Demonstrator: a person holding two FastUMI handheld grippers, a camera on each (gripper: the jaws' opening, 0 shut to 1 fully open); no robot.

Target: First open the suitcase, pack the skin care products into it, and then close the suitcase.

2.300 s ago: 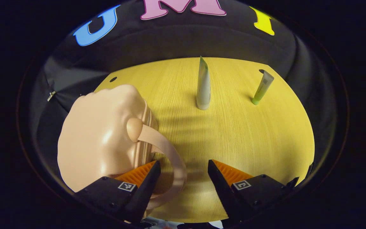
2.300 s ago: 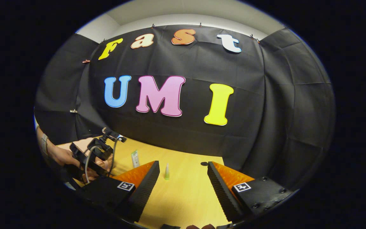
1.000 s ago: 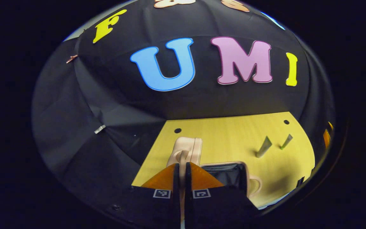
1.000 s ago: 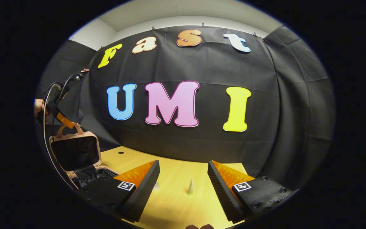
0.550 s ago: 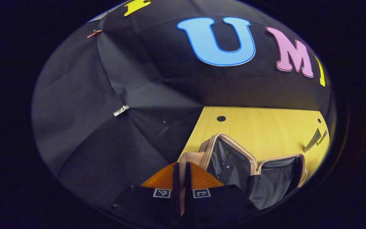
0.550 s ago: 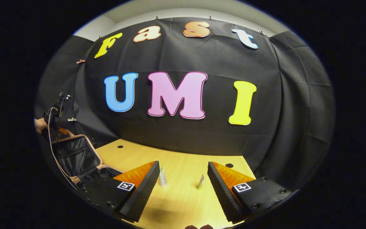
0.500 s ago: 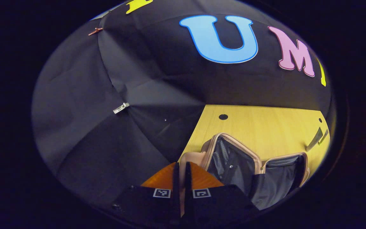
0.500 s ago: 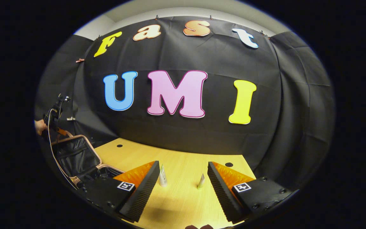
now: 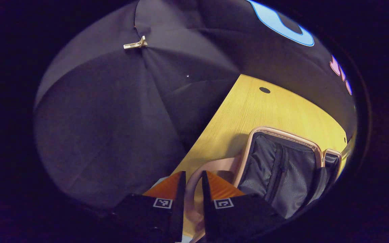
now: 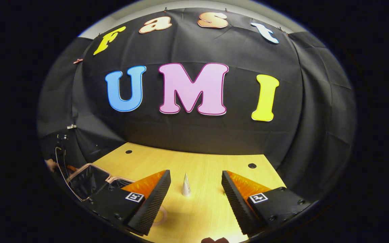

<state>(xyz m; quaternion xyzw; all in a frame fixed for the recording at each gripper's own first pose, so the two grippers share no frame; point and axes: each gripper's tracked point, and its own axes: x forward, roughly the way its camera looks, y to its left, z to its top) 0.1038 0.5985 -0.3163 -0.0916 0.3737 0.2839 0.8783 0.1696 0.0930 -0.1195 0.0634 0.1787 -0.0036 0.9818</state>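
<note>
Suitcase (image 9: 284,162), one, lies open on the wooden table (image 9: 248,111), its pink rim framing dark fabric lining. One white tapered tube (image 10: 186,185) stands upright farther right on the table. Left gripper (image 9: 191,182) is nearly closed with the pink loop handle (image 9: 194,192) between its fingers; firm contact on both sides cannot be told. Right gripper (image 10: 194,184) hangs wide open, empty, above the table near the tube.

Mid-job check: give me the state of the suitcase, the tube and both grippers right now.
Peach-pink hard-shell suitcase: open, dark lining exposed.
Peach-pink suitcase handle: between the left gripper's fingers.
Left gripper: narrowly parted around the handle.
White conical skin-care tube: upright on the wooden table.
Right gripper: open, empty.
</note>
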